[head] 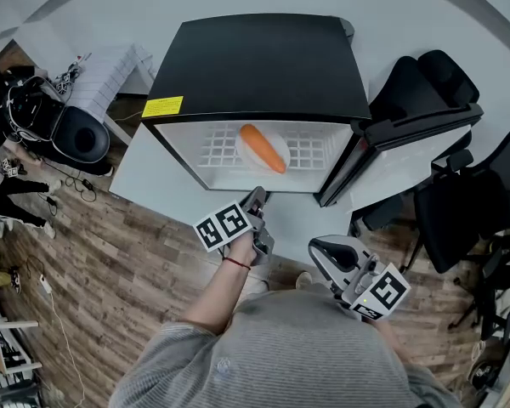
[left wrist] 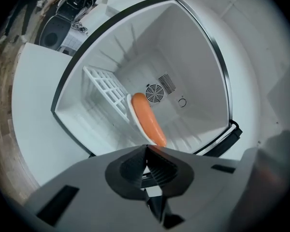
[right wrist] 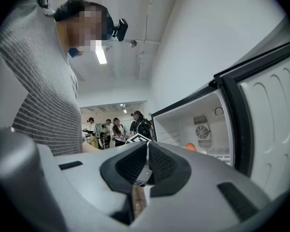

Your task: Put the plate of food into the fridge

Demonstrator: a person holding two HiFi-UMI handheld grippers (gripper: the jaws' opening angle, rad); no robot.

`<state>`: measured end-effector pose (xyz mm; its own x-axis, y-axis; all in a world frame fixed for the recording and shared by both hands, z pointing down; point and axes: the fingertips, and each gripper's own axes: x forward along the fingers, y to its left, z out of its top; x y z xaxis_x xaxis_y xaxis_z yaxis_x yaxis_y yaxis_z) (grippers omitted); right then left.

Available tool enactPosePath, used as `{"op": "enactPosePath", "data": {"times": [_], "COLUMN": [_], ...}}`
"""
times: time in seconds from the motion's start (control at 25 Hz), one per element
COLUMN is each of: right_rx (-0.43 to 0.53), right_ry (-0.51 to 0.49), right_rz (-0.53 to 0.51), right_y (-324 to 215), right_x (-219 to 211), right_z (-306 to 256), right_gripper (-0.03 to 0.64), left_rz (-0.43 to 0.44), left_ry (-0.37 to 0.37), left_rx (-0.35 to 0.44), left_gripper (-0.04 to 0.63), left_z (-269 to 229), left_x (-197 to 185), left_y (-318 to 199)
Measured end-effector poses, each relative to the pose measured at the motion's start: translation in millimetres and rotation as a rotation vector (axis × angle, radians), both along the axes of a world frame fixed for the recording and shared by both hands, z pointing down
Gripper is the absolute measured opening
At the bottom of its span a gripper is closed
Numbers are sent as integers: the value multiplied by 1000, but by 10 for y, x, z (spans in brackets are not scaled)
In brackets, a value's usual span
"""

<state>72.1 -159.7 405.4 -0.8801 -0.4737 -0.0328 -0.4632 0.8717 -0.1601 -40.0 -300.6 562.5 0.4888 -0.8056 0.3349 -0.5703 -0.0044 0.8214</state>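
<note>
A white plate (head: 249, 142) carrying a long orange piece of food (head: 264, 148) rests on the wire shelf (head: 217, 153) inside the open black fridge (head: 255, 66). In the left gripper view the food (left wrist: 147, 120) lies on the plate (left wrist: 131, 109), just beyond my jaws. My left gripper (head: 257, 198) (left wrist: 146, 151) hovers in front of the fridge opening, shut and empty. My right gripper (head: 319, 249) (right wrist: 147, 146) hangs lower, close to the person's body, shut with nothing in it. From there the food (right wrist: 191, 147) shows as a small orange spot in the fridge.
The fridge door (head: 348, 164) (right wrist: 270, 129) stands open at the right. The fridge sits on a white table (head: 153, 185). Black office chairs (head: 425, 92) stand at the right, and a black bag (head: 76, 134) lies at the left on the wood floor. Several people (right wrist: 113, 129) stand far off.
</note>
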Motion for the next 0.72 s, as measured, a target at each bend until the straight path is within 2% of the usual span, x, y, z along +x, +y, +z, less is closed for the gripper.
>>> {"op": "enactPosePath", "data": {"times": [0.24, 0.4, 0.52, 0.72], "right_rx": [-4, -5, -3, -8], "right_ry": [4, 2, 0, 5], "right_rz": [5, 9, 10, 14], "right_y": [15, 25, 33, 46], "right_x": [6, 15, 18, 26], "right_z": [21, 24, 18, 53], "right_gripper": [15, 15, 15, 15], "left_rz": [52, 69, 71, 101], "left_ry": [-56, -61, -103, -128], "left_rx": [85, 122, 137, 208], "left_gripper": [11, 11, 11, 11], "left_z": [-112, -152, -154, -252], "left_x": [73, 109, 77, 115], "left_y": [67, 115, 126, 154]}}
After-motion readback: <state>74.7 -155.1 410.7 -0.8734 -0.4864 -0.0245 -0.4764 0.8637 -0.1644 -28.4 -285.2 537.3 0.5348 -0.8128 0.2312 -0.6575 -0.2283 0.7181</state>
